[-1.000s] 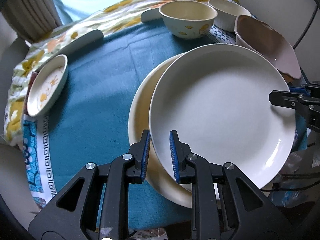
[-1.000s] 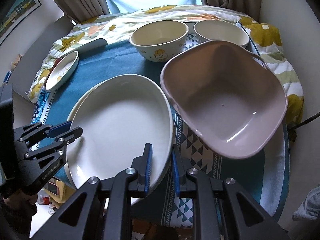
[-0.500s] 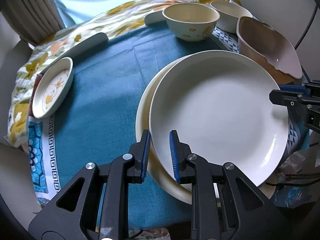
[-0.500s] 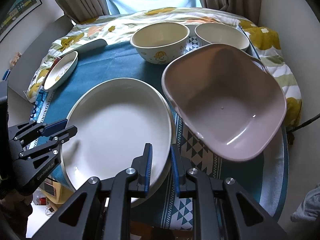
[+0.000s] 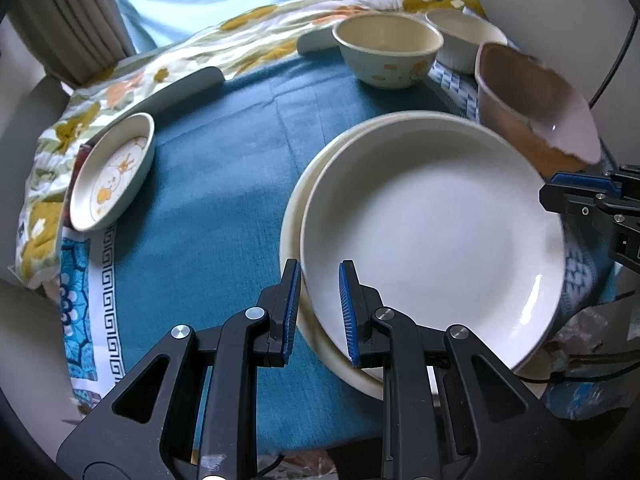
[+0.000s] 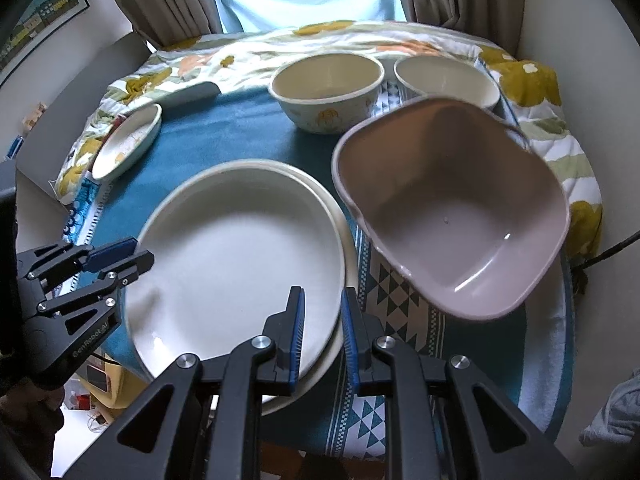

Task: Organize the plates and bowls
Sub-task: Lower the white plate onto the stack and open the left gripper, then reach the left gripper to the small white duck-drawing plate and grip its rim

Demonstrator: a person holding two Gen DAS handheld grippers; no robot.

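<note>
Left wrist view: the left gripper [image 5: 319, 312] pinches the near-left rim of the white plate [image 5: 432, 232], blue pads [image 5: 347, 312] on either side of the edge. On the plate's opposite rim the right gripper [image 6: 322, 334] pinches the same way — one plate gripped at two sides. It lies over a cream plate [image 5: 292, 216], slightly offset, near the front edge of the table's teal cloth [image 5: 224, 184]. At the cloth's left edge a small printed dish [image 5: 112, 172] leans on the floral fabric [image 5: 168, 76]. Along the far edge stand a patterned bowl [image 6: 326, 92] and, just beside it toward the far right corner, a white bowl [image 6: 446, 80]. A taupe squarish bowl [image 6: 452, 208] sits tilted at the right — near the plates, though I cannot tell whether it touches them.
</note>
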